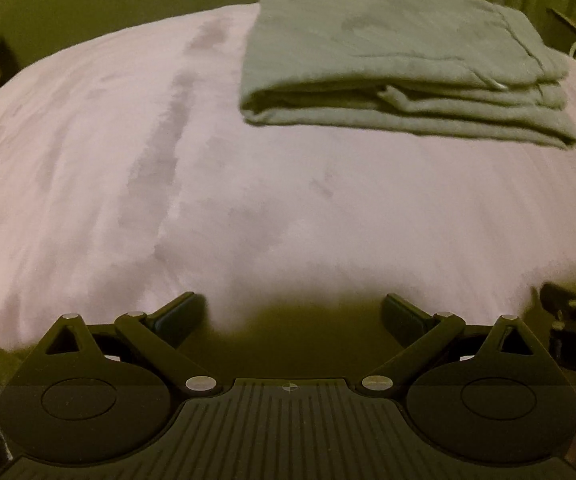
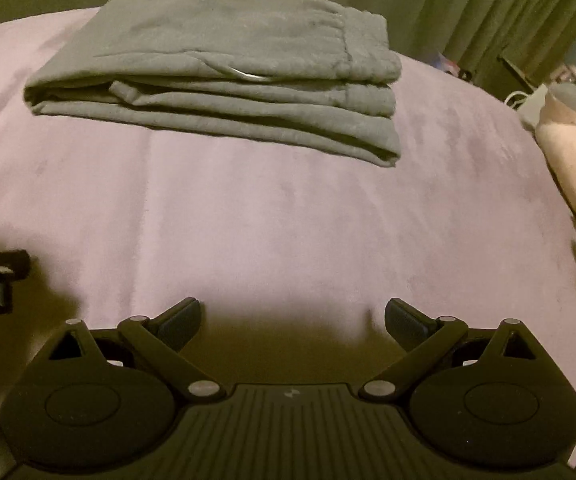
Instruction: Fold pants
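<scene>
Pants (image 2: 216, 64) are seen folded, upper centre, on the bed (image 2: 288, 208). Both hand-held grippers (image 1: 291, 312) (image 2: 291, 316) are spread, empty; only edge squaring is judged needed.

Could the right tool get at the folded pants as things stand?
Probably yes: the right tool is open and empty, and only bare pink bedcover lies between it and the folded pants.

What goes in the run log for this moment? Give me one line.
pants: folded stack on bed cover | left gripper: open, empty, clear of pants | right gripper: open, empty, clear of pants
</scene>
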`<state>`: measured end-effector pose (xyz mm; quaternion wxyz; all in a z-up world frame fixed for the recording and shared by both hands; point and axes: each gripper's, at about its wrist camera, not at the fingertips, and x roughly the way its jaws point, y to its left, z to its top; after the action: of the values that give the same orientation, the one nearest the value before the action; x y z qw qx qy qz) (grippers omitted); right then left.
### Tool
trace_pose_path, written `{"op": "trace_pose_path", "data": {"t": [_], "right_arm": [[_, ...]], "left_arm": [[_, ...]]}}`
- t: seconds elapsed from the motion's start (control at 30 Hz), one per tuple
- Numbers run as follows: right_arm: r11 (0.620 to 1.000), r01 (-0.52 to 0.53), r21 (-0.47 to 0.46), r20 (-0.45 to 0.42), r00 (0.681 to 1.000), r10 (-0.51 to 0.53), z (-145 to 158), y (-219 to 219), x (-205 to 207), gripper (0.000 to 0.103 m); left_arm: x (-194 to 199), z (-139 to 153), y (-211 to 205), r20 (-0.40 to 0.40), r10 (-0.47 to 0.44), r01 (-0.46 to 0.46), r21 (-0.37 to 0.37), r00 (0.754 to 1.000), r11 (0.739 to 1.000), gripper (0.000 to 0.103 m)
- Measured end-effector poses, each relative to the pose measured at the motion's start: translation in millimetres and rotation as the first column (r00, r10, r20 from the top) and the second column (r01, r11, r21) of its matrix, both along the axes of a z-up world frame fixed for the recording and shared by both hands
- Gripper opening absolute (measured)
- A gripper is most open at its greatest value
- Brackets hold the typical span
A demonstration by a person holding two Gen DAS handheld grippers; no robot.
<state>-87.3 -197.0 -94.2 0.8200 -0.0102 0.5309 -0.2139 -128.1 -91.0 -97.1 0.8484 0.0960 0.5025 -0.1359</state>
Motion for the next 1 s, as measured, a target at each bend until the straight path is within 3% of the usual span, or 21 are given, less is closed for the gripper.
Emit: {"op": "trace_pose_path", "data": {"t": [0.27,0.43,0.73,1.0], "right_arm": [[0.996,0.054,0.072,0.033,0.998,-0.057,6.9,-10.7,-8.3,0.099],[0.994,0.067,0.090,0.047,0.996,-0.071,8.0,-15.5,-6.9,0.099],[0.990,0.078,0.116,0.079,0.993,-0.088,12.5,-21.7,-4.9,0.099],[0.983,0.069,0.167,0.020,0.997,-0.074,21.0,-25.1,3.8,0.099]], "left_arm": [[-7.5,11.1,2.3,0.012,-0.021,0.021,-0.011,1.000,1.000,0.101],[4.5,7.1,-0.8,-0.019,0.010,-0.008,0.079,1.000,0.997,0.101],[11.5,10.0,1.0,-0.049,0.016,-0.014,0.038,0.999,0.999,0.101],[15.4,26.1,-2.5,-0.042,-0.001,0.004,0.083,0.999,0.996,0.101]]}}
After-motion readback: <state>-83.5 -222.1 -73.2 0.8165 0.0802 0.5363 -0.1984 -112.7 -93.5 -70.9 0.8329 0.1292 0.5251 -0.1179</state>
